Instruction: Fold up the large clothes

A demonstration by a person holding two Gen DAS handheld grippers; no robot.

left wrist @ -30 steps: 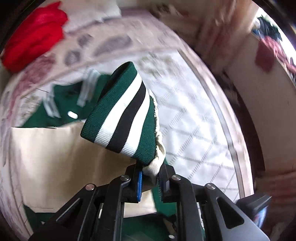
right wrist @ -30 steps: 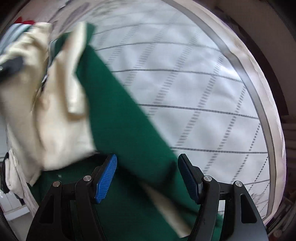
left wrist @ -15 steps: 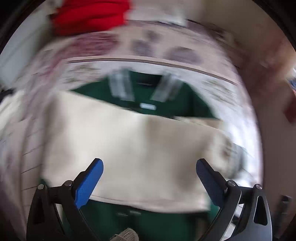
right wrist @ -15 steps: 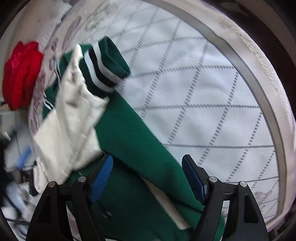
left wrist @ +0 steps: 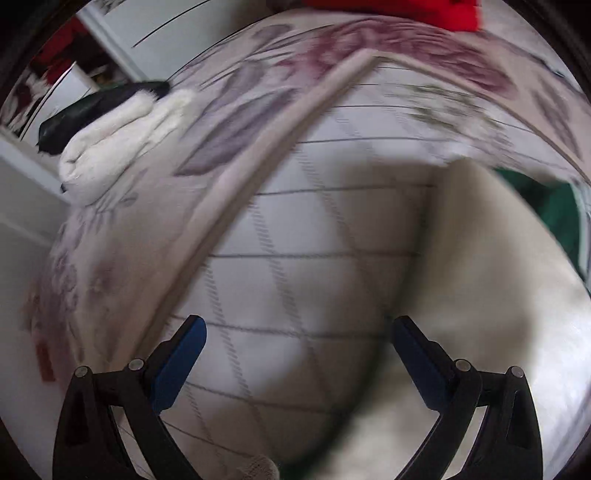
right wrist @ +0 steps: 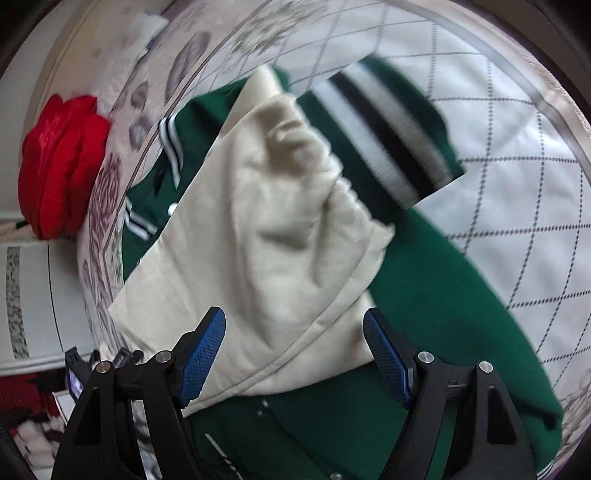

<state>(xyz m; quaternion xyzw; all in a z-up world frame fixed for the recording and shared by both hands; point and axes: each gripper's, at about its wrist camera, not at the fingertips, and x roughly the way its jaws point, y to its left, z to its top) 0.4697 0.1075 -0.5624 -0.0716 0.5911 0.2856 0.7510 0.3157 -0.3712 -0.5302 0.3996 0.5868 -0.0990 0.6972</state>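
Note:
A green varsity jacket (right wrist: 436,302) with cream sleeves lies on a white quilted bed. One cream sleeve (right wrist: 280,229) is folded across the body, and its green, white and black striped cuff (right wrist: 391,133) lies at the far side. My right gripper (right wrist: 295,354) is open and empty just above the sleeve's near end. In the left wrist view my left gripper (left wrist: 295,354) is open and empty over the bare quilt (left wrist: 280,258), with a blurred cream part of the jacket (left wrist: 491,280) to its right.
A red garment (right wrist: 62,162) lies at the bed's floral border, also in the left wrist view (left wrist: 399,11). A folded white item (left wrist: 122,136) and a black item (left wrist: 96,110) lie at the bed's edge. A white cabinet (right wrist: 33,288) stands beside the bed.
My left gripper let go of the striped cuff, opened and swung left away from the jacket. The sleeve now lies folded across the body. My right gripper pulled back over the sleeve.

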